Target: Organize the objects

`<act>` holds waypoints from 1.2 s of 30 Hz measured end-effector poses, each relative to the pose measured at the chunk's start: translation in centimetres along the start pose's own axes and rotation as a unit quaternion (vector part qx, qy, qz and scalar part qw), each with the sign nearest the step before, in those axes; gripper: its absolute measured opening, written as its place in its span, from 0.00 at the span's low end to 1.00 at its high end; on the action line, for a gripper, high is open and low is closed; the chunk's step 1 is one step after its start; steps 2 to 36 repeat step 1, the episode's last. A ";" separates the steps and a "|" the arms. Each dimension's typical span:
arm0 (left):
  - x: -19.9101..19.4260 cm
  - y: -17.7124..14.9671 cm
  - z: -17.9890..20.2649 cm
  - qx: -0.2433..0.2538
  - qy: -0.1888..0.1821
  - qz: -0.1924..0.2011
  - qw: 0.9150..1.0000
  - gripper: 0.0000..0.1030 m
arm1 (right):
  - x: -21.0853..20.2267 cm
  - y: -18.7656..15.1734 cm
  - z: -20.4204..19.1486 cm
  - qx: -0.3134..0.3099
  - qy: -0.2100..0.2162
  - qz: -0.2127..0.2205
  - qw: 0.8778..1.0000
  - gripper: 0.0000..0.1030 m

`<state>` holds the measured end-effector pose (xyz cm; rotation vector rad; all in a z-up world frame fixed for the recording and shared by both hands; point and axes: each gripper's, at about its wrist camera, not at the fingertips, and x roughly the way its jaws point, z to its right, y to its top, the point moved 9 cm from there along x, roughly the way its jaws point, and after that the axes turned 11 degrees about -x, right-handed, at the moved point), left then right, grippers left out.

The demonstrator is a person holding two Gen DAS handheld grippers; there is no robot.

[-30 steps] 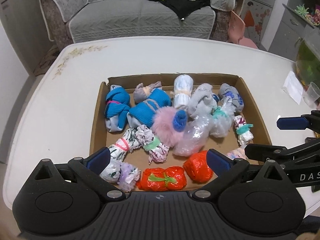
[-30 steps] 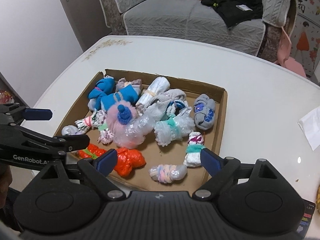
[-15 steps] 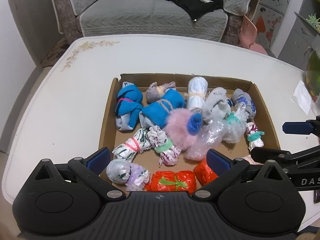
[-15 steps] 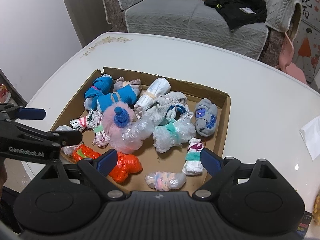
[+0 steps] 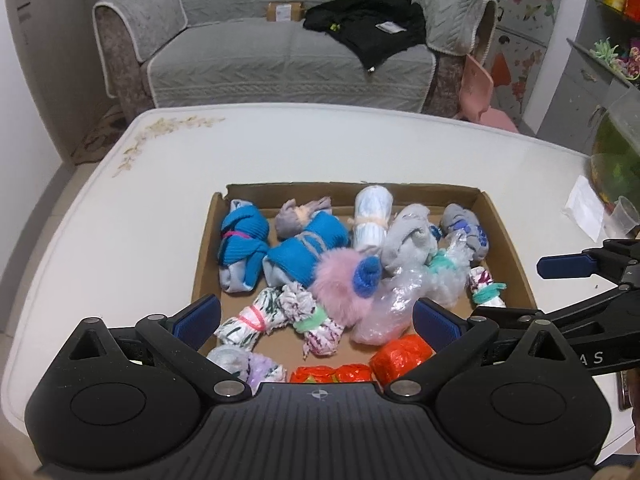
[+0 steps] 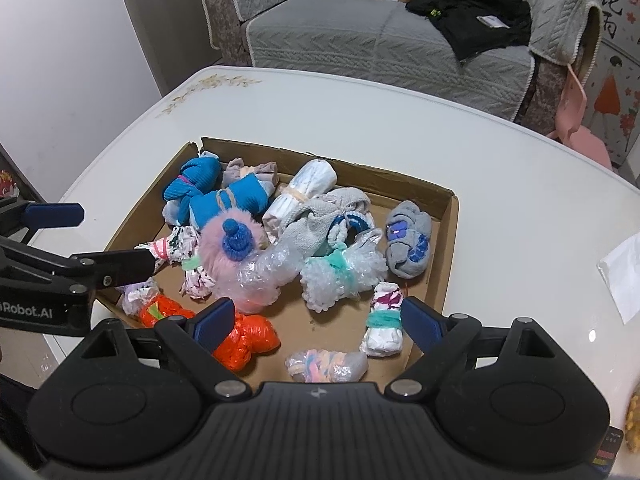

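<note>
Since the earlier frames both cameras are sitting higher and further back, so more of the sofa [image 5: 288, 52] is showing and the cardboard box [image 5: 348, 191] is appearing lower in each view; the bundles inside are lying as they were. The left gripper [image 5: 316, 316] is hovering over the near edge of the box with its jaws spread wide and nothing between them. The right gripper [image 6: 316, 316] is likewise standing wide open and empty, above the near right corner. The box is resting on the white counter [image 5: 120, 216] and is holding every bundle in view: two blue sock rolls [image 5: 242, 248], a pink fluffy ball [image 5: 340, 280], a white roll [image 5: 374, 216], grey socks [image 6: 408, 240], bubble-wrap bundles [image 6: 340, 276] and orange plastic bundles [image 6: 248, 338]. They are lying loosely, several touching or overlapping, in no clear rows. This arrangement is fitting either a box gathered full with the sorting finished, or a heap awaiting tidying; the pictures are not settling which. A sheet of paper [image 6: 624, 268] is lying on the counter outside the box.
</note>
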<state>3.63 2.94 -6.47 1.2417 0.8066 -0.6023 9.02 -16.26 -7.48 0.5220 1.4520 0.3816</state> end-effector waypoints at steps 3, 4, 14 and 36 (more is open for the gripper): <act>0.0 0.0 -0.1 -0.003 0.002 -0.001 1.000 0.99 | 0.0 0.0 0.0 0.000 0.000 0.000 1.000 0.86; 0.0 0.0 -0.1 -0.003 0.002 -0.001 1.000 0.99 | 0.0 0.0 0.0 0.000 0.000 0.000 1.000 0.86; 0.0 0.0 -0.1 -0.003 0.002 -0.001 1.000 0.99 | 0.0 0.0 0.0 0.000 0.000 0.000 1.000 0.86; 0.0 0.0 -0.1 -0.003 0.002 -0.001 1.000 0.99 | 0.0 0.0 0.0 0.000 0.000 0.000 1.000 0.86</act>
